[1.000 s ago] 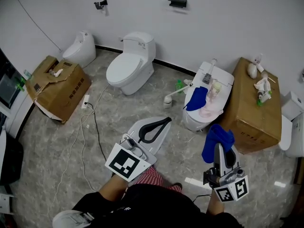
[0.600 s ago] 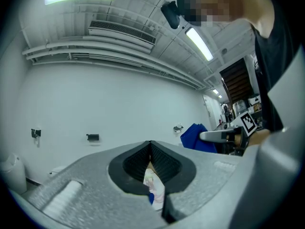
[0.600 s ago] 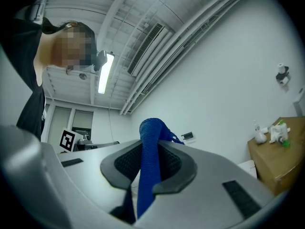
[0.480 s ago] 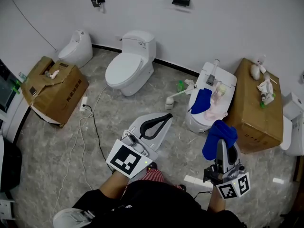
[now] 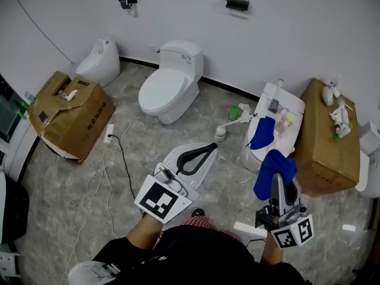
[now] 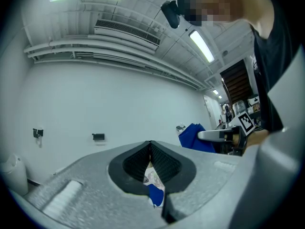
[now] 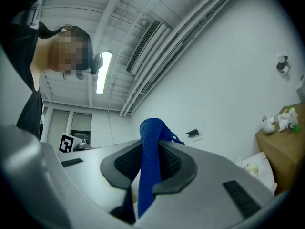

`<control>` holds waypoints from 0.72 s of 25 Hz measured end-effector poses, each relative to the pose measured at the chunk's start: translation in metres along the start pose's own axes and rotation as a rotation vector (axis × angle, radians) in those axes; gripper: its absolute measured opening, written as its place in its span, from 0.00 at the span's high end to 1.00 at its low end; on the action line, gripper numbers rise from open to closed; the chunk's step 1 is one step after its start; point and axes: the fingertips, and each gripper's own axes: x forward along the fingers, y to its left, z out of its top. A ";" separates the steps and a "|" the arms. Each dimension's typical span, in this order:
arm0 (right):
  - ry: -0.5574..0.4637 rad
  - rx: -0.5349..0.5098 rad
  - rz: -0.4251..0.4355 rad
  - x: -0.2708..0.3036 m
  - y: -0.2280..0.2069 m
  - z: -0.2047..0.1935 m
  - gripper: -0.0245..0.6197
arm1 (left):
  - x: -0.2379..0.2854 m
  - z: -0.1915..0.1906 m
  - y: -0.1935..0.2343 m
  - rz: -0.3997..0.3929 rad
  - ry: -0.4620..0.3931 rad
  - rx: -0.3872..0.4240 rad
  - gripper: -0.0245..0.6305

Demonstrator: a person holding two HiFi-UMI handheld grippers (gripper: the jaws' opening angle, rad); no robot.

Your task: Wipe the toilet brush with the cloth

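Two tongs counted, one marker cube each, square black-and-white codes only. Left tongs [image 5: 209, 149] are clenched tight on nothing. Right tongs [image 5: 278, 184] are grasping a blue cloth [image 5: 273, 168], which is bunched above the tips.

Toilet brush [image 5: 221, 131] is seen lying on the floor [image 5: 148, 153], apart from both tongs, just left of the right-hand toilet [image 5: 252, 156]. A green bottle [image 5: 235, 113] is stood beside it.

A second blue cloth [image 5: 261, 132] is draped on that toilet's lid among small bottles.

Two full toilets are counted, the other being the middle toilet [image 5: 169, 88]. Its cistern label is too small to be read. One small white fixture [image 5: 98, 61] is seen far left.

Two cardboard boxes: left box [image 5: 68, 114], print unreadable; right box [image 5: 323, 141], clutter on top. One power strip [image 5: 110, 133] with cables is noted.

Two dark fittings are mounted on the wall [image 5: 297, 28].
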 end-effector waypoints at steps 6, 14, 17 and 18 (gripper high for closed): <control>-0.012 0.050 0.006 0.015 0.009 -0.011 0.86 | -0.011 -0.010 0.023 0.014 -0.001 -0.019 0.96; 0.010 0.049 0.017 0.032 0.009 -0.016 0.86 | -0.015 -0.012 0.040 0.039 0.003 -0.030 0.96; 0.024 0.047 0.027 0.039 0.009 -0.020 0.86 | -0.016 -0.014 0.045 0.046 0.007 -0.032 0.96; 0.029 0.044 0.031 0.042 0.009 -0.020 0.86 | -0.016 -0.014 0.046 0.049 0.007 -0.032 0.96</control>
